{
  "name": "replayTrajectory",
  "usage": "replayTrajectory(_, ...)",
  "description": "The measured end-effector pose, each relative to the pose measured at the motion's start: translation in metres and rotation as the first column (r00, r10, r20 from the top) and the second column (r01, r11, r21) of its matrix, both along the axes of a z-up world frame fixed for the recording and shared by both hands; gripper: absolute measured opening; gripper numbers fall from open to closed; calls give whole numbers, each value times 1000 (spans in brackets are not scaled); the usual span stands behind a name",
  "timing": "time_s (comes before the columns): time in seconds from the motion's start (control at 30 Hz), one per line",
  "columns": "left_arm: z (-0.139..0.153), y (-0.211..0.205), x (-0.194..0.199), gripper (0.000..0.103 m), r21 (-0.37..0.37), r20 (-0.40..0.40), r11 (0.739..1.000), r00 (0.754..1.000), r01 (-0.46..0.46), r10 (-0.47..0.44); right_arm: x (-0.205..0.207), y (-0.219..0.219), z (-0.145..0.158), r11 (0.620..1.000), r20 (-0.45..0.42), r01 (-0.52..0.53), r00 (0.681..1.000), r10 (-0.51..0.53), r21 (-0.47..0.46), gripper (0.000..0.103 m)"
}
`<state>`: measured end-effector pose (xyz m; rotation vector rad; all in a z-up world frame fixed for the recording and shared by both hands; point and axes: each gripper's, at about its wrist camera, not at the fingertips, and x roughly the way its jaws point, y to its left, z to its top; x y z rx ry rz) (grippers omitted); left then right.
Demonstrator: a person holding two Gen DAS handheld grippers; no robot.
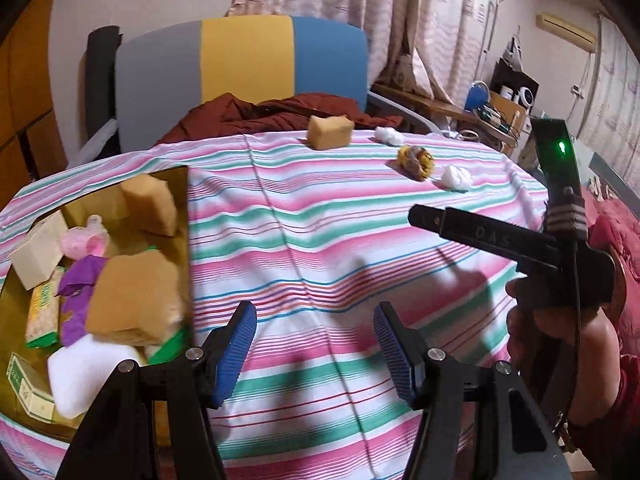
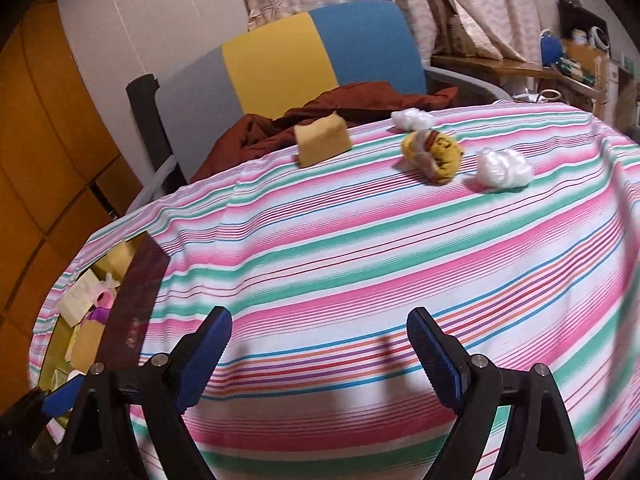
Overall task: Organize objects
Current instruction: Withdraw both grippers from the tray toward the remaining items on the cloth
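Starting at nine o'clock, the box (image 1: pixel 176 184) sits hard by the desk's left edge, already heaped with sponges, cartons and a purple wrapper, and my worry is that another drop on that pile topples something over the rim. My left claw (image 1: pixel 314 354) hangs released just right of the box wall, nothing between its blue pads, so a careless swing back could clip that wall. In the middle, the striped cloth (image 1: pixel 320 208) lies bare and gives me plenty of room to travel. My right claw (image 2: pixel 320 354) is released too and empty. Up at twelve o'clock the loose sponge (image 2: pixel 322 140) sits right at the far edge, against the red cloth (image 2: pixel 360 100) on the chair; a nudge sends it off. Toward one and two o'clock, the yellow bundle (image 2: pixel 434 154) and two white tufts (image 2: pixel 502 168) look light, likely to skid under a pinch.
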<state>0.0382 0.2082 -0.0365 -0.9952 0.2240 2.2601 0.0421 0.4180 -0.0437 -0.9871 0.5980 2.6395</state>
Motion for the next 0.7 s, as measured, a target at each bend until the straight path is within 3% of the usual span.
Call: replayTrajectory(0.7, -21, 55, 2, 62, -53, 85, 993, 991, 104, -99, 14, 63, -17, 994, 28, 104, 994, -104, 11, 93)
